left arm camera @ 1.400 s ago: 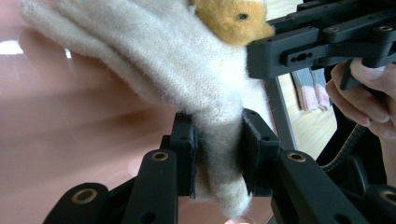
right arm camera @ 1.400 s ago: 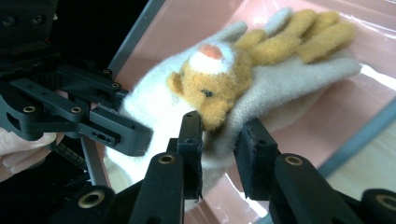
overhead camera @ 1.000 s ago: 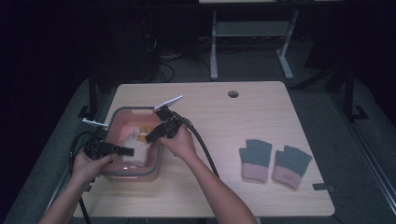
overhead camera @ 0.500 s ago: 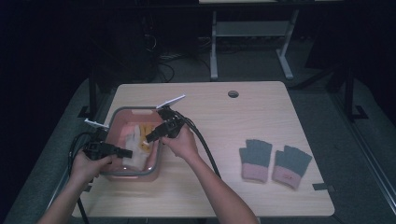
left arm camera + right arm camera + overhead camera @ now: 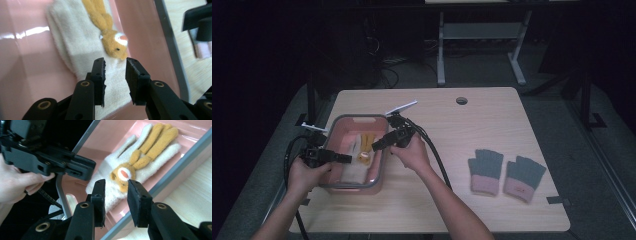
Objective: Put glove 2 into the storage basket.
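**Both grippers over the bin**

Our left gripper (image 5: 115, 71) has just been closing; its jaws stand apart, empty, above the glove (image 5: 75, 47) in the pink bin (image 5: 343, 125) near the table's (image 5: 492, 125) left edge. Our right gripper (image 5: 116, 192), jaws also apart, hovers over the bin's right rim.

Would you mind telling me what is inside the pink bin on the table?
Inside the pink bin lies a cream glove with an orange plush animal figure on top. Whatever is beneath the glove is covered and cannot be seen.
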